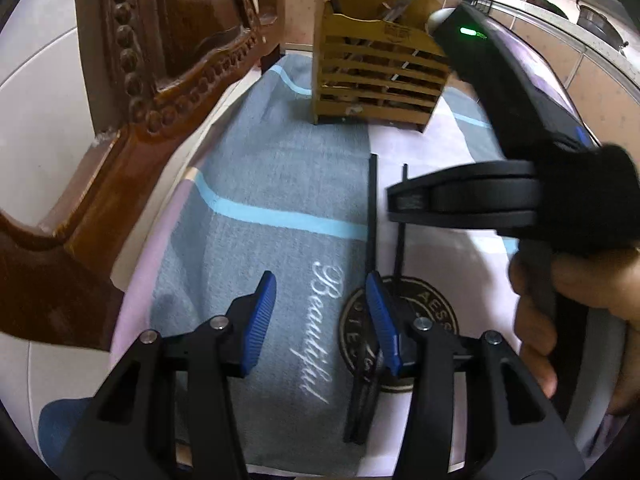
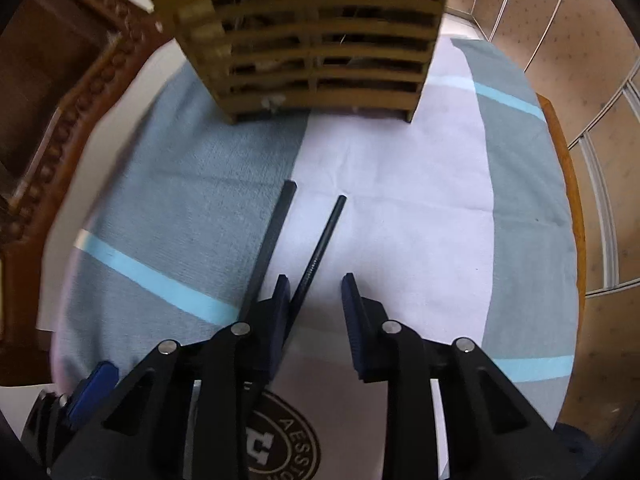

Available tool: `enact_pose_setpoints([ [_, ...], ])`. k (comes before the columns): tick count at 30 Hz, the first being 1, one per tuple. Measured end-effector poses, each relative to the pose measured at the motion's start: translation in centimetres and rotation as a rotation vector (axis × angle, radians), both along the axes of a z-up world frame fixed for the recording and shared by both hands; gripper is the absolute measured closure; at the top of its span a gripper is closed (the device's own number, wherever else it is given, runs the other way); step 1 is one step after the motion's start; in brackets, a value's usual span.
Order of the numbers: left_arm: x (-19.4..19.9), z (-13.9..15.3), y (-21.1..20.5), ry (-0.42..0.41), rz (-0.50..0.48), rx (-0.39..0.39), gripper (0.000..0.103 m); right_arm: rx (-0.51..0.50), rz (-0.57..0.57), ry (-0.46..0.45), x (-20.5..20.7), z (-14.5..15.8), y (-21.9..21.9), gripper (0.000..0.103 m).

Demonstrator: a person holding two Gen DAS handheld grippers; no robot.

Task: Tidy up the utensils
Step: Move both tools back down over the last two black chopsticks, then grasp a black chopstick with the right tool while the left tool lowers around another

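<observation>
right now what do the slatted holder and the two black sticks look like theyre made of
Slatted holder: likely bamboo or light wood, matte tan, with visible cut slats. Black chopsticks: dark and smooth with a slight sheen, perhaps plastic, alloy or lacquered wood; can't tell which.

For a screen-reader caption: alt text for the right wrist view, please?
Two black chopsticks lie on a grey and white cloth, beneath the right gripper with its fingers apart. A slatted wooden utensil holder stands behind them.

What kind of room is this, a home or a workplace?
Probably a home dining area beside a kitchen: a wooden utensil holder stands on a cloth-covered table, a carved wooden chair is beside it, and pans sit on a counter behind.
</observation>
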State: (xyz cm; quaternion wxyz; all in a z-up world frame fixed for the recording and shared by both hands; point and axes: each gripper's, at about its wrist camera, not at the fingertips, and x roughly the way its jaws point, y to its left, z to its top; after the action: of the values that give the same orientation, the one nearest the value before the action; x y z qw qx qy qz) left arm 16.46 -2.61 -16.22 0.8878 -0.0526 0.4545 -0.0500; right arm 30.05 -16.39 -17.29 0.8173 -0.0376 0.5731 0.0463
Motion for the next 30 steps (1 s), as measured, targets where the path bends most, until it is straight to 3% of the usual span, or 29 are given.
enact_pose_setpoints([
  [4,-1.2,-0.1,-0.2,-0.006,-0.010,-0.011,0.054,-0.059,0.052,-0.003,-0.3,-0.2,0.8,0.088],
  [8,-1.4,-0.1,-0.4,-0.005,-0.024,-0.022,0.054,-0.110,0.115,-0.012,-0.8,0.2,0.8,0.095],
  [9,-1.5,0.1,-0.4,-0.005,-0.027,-0.025,0.054,-0.151,0.142,-0.024,-1.0,0.4,0.9,0.102],
  [14,-1.7,0.4,-0.5,-0.008,-0.037,-0.040,0.053,-0.253,0.176,-0.007,-1.4,0.3,-0.4,0.102],
  [21,-1.4,-0.1,-0.8,0.005,-0.040,-0.043,0.053,-0.110,0.122,0.047,-1.6,0.6,-2.2,0.101],
  [22,-1.4,-0.1,-0.9,0.005,-0.041,-0.043,0.053,-0.102,0.122,0.043,-1.5,0.7,-1.8,0.100],
  [24,-1.5,-0.1,-1.0,0.004,-0.046,-0.042,0.053,-0.086,0.110,0.039,-1.2,0.7,-0.9,0.087],
  [30,-1.7,-0.1,-0.6,0.005,-0.043,-0.043,0.052,-0.102,0.093,0.046,-0.7,-0.9,0.4,0.086],
])
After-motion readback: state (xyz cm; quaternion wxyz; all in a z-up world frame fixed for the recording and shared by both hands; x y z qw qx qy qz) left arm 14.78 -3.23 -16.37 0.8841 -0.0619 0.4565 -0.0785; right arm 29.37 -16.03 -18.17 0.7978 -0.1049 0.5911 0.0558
